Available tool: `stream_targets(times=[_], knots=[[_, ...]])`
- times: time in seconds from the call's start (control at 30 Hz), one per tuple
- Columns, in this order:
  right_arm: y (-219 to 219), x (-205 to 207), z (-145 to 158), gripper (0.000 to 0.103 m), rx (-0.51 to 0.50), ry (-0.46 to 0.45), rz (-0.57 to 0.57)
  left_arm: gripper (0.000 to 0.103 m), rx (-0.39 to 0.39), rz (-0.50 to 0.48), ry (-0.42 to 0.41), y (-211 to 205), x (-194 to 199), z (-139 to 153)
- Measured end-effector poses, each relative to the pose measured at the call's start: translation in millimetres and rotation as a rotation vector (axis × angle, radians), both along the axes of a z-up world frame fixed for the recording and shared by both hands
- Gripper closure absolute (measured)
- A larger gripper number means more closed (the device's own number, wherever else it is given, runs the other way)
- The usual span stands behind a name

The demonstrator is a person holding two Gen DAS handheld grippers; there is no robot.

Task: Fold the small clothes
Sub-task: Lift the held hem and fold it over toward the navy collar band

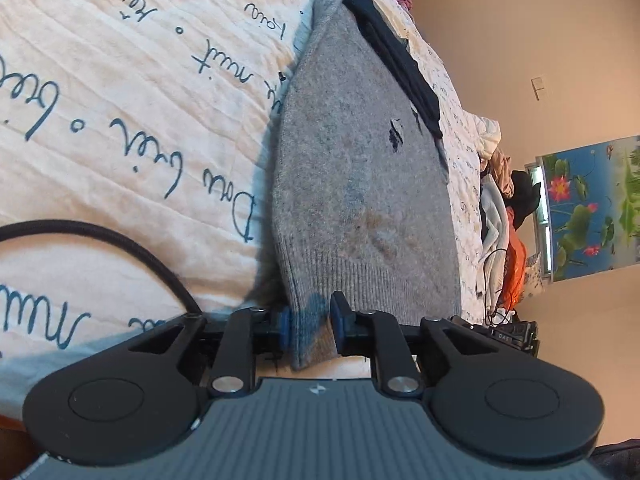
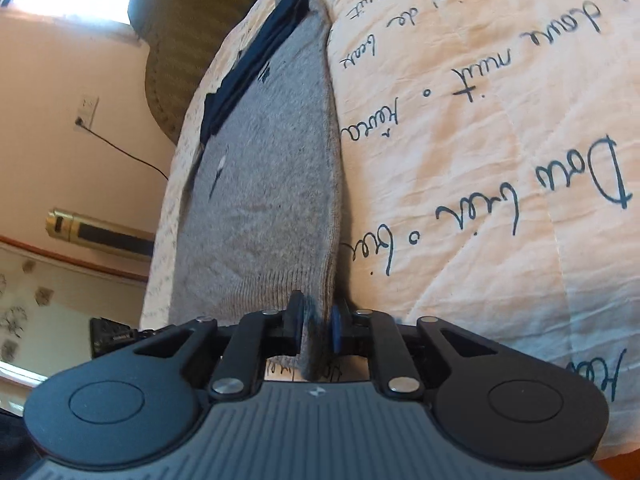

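Note:
A grey knit sweater [image 1: 360,184] lies stretched flat on a white bed cover with blue handwriting print [image 1: 120,100]. My left gripper [image 1: 310,328] is shut on a corner of the sweater's ribbed hem. In the right wrist view the same grey sweater [image 2: 264,200] runs away from the camera, and my right gripper [image 2: 318,330] is shut on the other corner of its hem. A dark navy garment [image 1: 404,60] lies along the sweater's far side; it also shows in the right wrist view [image 2: 260,52].
A black cable [image 1: 120,244] loops over the bed cover near my left gripper. A pile of clothes [image 1: 500,200] sits at the bed's edge by a flower picture [image 1: 592,204]. A wicker basket [image 2: 192,40] and a wall outlet with a cord [image 2: 86,114] stand beyond the bed.

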State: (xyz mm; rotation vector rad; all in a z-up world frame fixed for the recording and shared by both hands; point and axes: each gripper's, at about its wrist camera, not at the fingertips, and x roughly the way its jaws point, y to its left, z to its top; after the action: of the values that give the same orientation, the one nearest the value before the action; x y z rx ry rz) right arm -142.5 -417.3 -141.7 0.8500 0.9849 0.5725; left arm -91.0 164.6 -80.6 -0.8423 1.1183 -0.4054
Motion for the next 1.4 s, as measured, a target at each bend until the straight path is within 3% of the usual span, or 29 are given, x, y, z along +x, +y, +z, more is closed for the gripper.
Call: stream_targets(times=[0.1,0.17,0.27,0.4,0.63,0.7,0.87,1.13,1.27,1.4], knots=[[-1,0,-7,0.093,0.022,0.007,0.003,0.085,0.023,-0.010,-0.009,-5,3,4],[3,0,-4,0.098,-0.015,-0.016,0.023,0.101,0.075,-0.022,-0.018,-7,4,8],[9,0,9,0.098,-0.033,-0.075,0.059,0.102,0.043,-0.034,-0.043,-7,5,13],[1,5,33,0.098,0.016,-0.177,0.056,0.102,-0.056,-0.014,-0.140,1,12,32],[-25,47,66,0.098,0.240,-0.381,-0.077,0.102,-0.201,0.119,-0.286,19,65,68],[-25,76,74,0.098,0.267,-0.425,-0.117,0.102,-0.237,0.170,-0.300,22,91,73],[-24,161,78,0.098,0.298,-0.423,-0.202,0.102,-0.213,0.216,-0.317,16,172,81],[-17,308,88,0.098,0.314,-0.416,-0.240,0.102,-0.081,0.223,-0.397,7,299,98],[-20,381,64,0.098,0.278,-0.316,-0.293,0.102,-0.052,0.318,-0.327,17,355,68],[-9,428,38,0.098,0.223,-0.229,-0.301,0.102,0.008,0.328,-0.254,18,390,38]])
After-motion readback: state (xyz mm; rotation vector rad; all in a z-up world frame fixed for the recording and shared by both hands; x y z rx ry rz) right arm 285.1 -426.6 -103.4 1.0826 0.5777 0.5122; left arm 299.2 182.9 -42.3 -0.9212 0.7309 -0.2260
